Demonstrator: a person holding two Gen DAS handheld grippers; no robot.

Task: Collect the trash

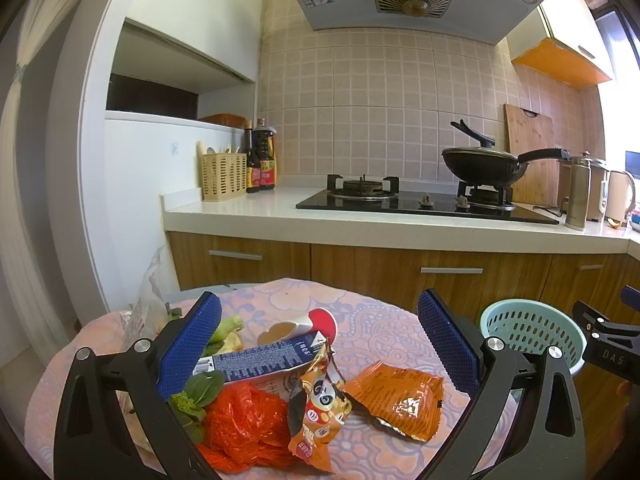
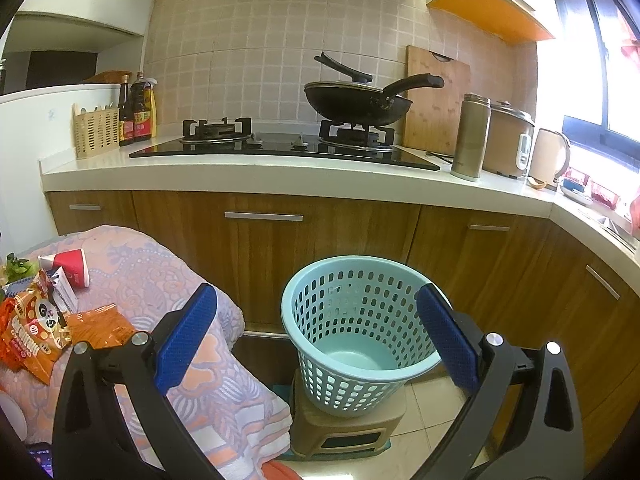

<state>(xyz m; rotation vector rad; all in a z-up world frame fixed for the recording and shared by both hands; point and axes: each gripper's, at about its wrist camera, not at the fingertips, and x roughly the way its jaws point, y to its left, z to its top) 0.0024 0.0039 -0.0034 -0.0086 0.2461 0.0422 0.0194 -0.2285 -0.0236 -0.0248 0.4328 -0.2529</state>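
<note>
A pile of trash lies on a small table under a pink patterned cloth (image 1: 372, 320): a red paper cup (image 1: 316, 326) on its side, a blue carton (image 1: 256, 362), a panda snack bag (image 1: 320, 404), an orange wrapper (image 1: 400, 400), a red plastic bag (image 1: 244, 420) and green vegetable scraps (image 1: 196, 396). My left gripper (image 1: 320, 340) hangs open over the pile, holding nothing. My right gripper (image 2: 316, 332) is open above the empty light-blue basket (image 2: 356, 340), which stands on a brown stool (image 2: 344, 432). The cup (image 2: 70, 268), snack bag (image 2: 34, 328) and wrapper (image 2: 100, 324) appear at the right wrist view's left.
Behind runs a kitchen counter (image 1: 400, 228) with a gas hob (image 1: 400, 200), a black wok (image 1: 484, 164), sauce bottles (image 1: 262, 156), a utensil holder (image 1: 224, 176) and a steel flask (image 2: 472, 136). Wooden cabinets (image 2: 320, 232) sit below. A clear plastic bag (image 1: 148, 300) lies at the table's left.
</note>
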